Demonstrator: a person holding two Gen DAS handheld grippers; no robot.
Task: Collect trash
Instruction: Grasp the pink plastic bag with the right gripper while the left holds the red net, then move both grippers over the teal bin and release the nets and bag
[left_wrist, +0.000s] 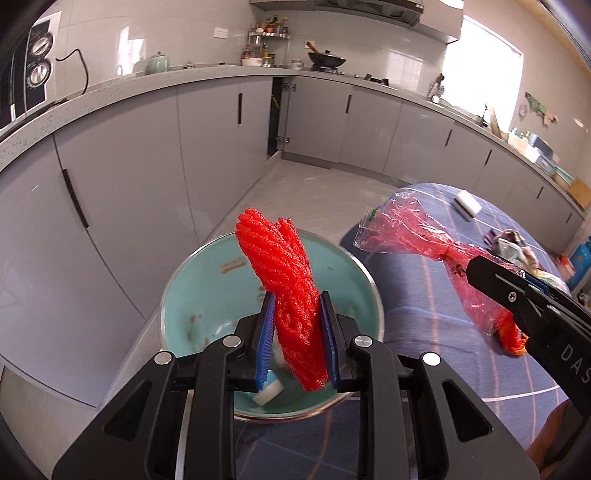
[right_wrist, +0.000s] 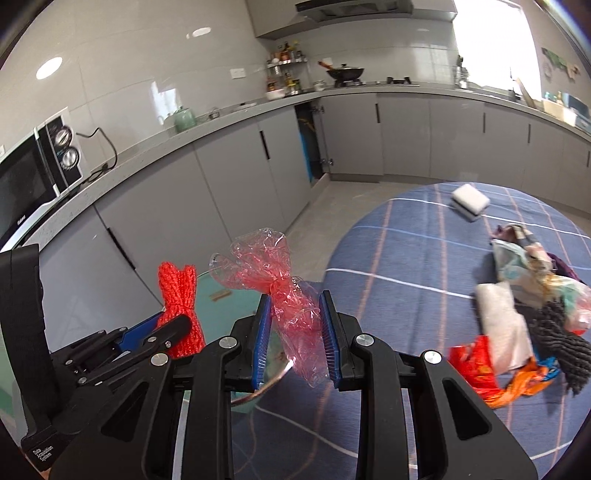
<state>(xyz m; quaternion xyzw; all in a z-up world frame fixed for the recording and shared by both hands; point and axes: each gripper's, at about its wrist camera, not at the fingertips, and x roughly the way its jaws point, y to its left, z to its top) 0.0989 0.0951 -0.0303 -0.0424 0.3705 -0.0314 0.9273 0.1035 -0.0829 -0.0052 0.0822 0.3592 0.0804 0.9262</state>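
My left gripper (left_wrist: 297, 339) is shut on a red foam net (left_wrist: 284, 288) and holds it upright over a teal bowl (left_wrist: 207, 288) at the table's left edge. A white-and-blue sponge piece (left_wrist: 269, 391) lies in the bowl. My right gripper (right_wrist: 295, 339) is shut on a crumpled pink plastic bag (right_wrist: 291, 306), held above the bowl's right rim (right_wrist: 273, 380). In the left wrist view the right gripper (left_wrist: 517, 295) and its bag (left_wrist: 417, 229) are to the right. In the right wrist view the left gripper (right_wrist: 162, 328) and the net (right_wrist: 181, 302) are to the left.
A round table with a blue plaid cloth (right_wrist: 424, 280) carries a white sponge (right_wrist: 471, 201) at the far side and a pile of wrappers, bags and a dark cloth (right_wrist: 528, 306) at the right. Grey kitchen cabinets (left_wrist: 147, 147) and the floor lie beyond.
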